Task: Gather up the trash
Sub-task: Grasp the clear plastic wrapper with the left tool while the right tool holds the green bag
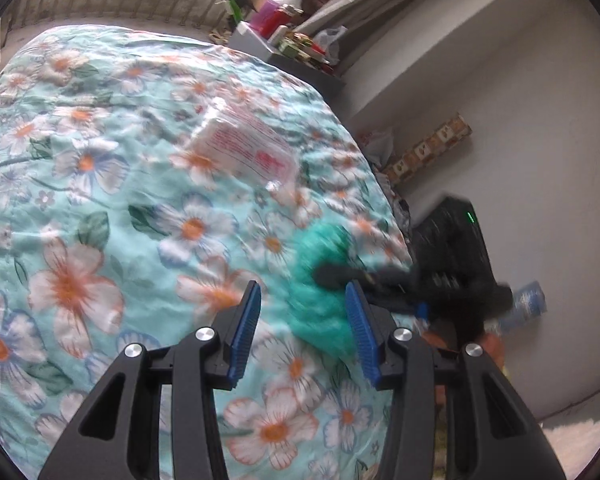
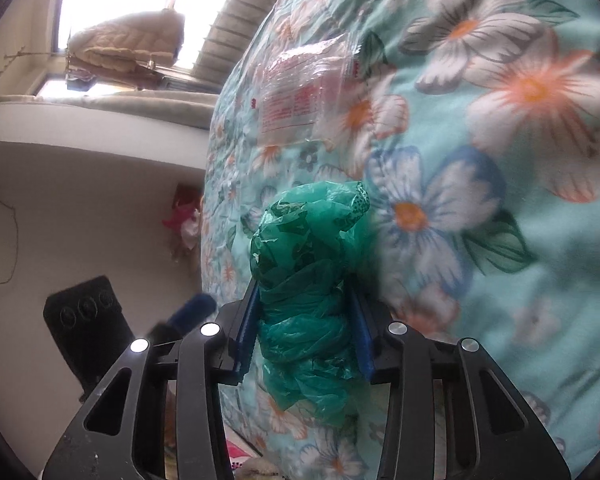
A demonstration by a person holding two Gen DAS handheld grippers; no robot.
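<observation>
A crumpled green plastic bag (image 2: 308,280) is clamped between the blue pads of my right gripper (image 2: 305,294), just above the floral bedspread (image 2: 480,160). In the left wrist view the same green bag (image 1: 324,280) shows blurred, with the black right gripper (image 1: 440,276) on it. My left gripper (image 1: 302,300) is open and empty, just left of the bag. A clear plastic wrapper with red print (image 1: 248,148) lies flat on the bedspread (image 1: 100,200) beyond both grippers; it also shows in the right wrist view (image 2: 300,92).
A cluttered dark shelf (image 1: 296,48) stands past the bed's far edge by the wall. A patterned box (image 1: 428,152) and a blue packet (image 1: 528,304) lie on the floor to the right. A black device (image 2: 86,320) sits beside the bed.
</observation>
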